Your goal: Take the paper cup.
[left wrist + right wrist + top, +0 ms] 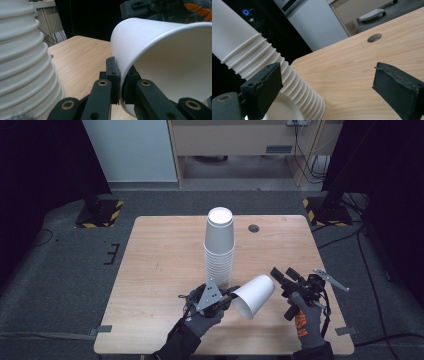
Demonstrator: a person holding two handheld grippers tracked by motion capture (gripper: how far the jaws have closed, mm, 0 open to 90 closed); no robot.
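- Table [165, 265]: light wood-grain top with a round cable hole [254, 228] near the far edge, standing on grey carpet.
- Room: dark curtains at both sides, a pale panel and a wooden desk at the back, two black stand bases with yellow-black hazard tape [100, 212] beside the far corners of the table.
- Cup stack [219, 250]: tall upright tower of nested white paper cups, mouths down, at mid-table.
- Single cup [253, 295]: white paper cup held off the table near the front edge, just right of the stack; long axis tilted, mouth toward the near left and downward, closed base toward the far right and upward.
- Left gripper [231, 296]: in a gloved hand, jaws pinching the single cup's rim wall.
- Right gripper [276, 274]: in a gloved hand, just right of the single cup, jaws spread wide and holding nothing.
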